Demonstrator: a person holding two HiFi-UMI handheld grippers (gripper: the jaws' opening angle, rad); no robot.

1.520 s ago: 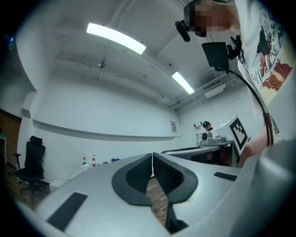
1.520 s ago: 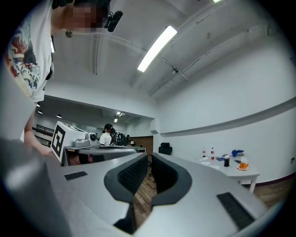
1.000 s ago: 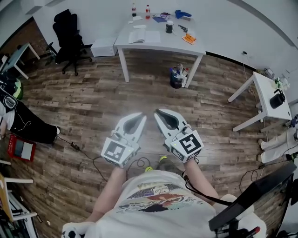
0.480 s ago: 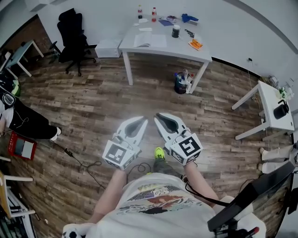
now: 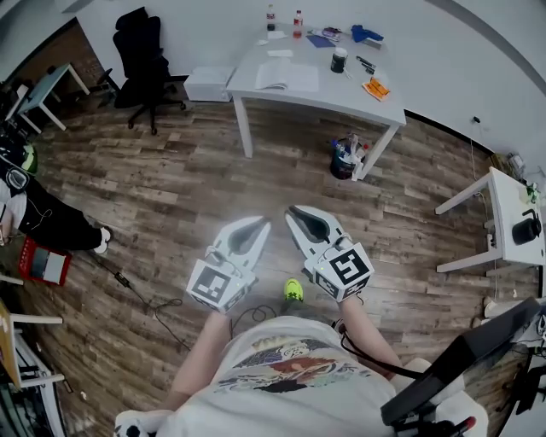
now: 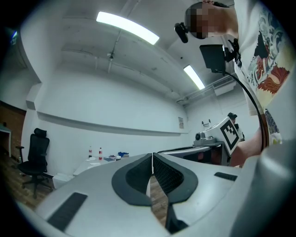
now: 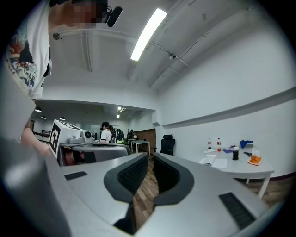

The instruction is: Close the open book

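The open book [image 5: 287,76] lies flat with pale pages on the white table [image 5: 375,107] at the far end of the room, well ahead of both grippers. In the right gripper view the book [image 7: 217,162] shows small on the table's near corner. My left gripper [image 5: 263,224] and right gripper [image 5: 293,211] are held side by side over the wooden floor, pointing level towards the table. Both are shut with nothing between the jaws. In the left gripper view the fingertips [image 6: 152,157] meet; in the right gripper view the gripper [image 7: 150,157] is closed too.
Two bottles [image 5: 283,16], a black cup [image 5: 339,60] and an orange item [image 5: 375,88] share the table. A bin [image 5: 345,159] stands by its right leg, a white box [image 5: 209,84] to its left. A black chair [image 5: 145,51], a seated person [image 5: 38,218], floor cables [image 5: 145,294] and a side desk [image 5: 505,213] surround the floor.
The table with the book has drawn closer and slid down and right in the head view as the person walks forward. Both grippers keep their pose, still shut.
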